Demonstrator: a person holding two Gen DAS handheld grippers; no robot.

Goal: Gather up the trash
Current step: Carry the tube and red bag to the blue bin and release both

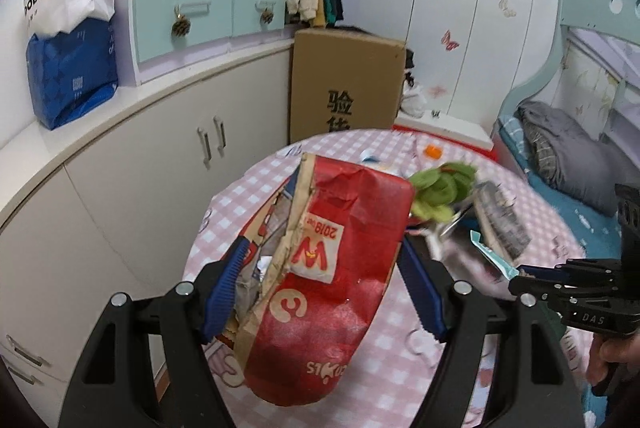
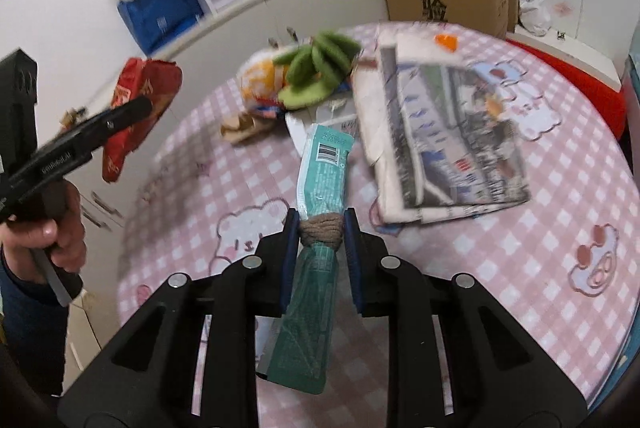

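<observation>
The left hand-held gripper point(image 1: 320, 268) stands wide and its blue pads press on both sides of a crumpled red paper bag with torn brown cardboard edge point(image 1: 340, 248). The bag hangs above the round desk with pink-and-white checked cloth point(image 1: 460, 348), not touching it. In the right wrist view this same bag point(image 2: 136, 107) shows at the left, held up in the air beside the desk, with a person's hand point(image 2: 56, 232) on the handle.

The right hand-held gripper point(image 2: 320, 228) is nearly closed. Its pads clamp a long teal plastic wrapper with a barcode point(image 2: 324, 163) at the place where a beige string point(image 2: 321, 231) is wound around it. The wrapper points forward over the desk; whether its far end touches the cloth, I cannot tell.

On the desk lie a folded newspaper point(image 2: 452, 131), a green and orange plush toy point(image 2: 304, 75) behind it, a small piece of brown cardboard point(image 2: 244, 129) near the toy, and a small orange item point(image 2: 446, 41) at the far edge. A brown cardboard box with black characters point(image 1: 344, 83) stands behind the desk.
</observation>
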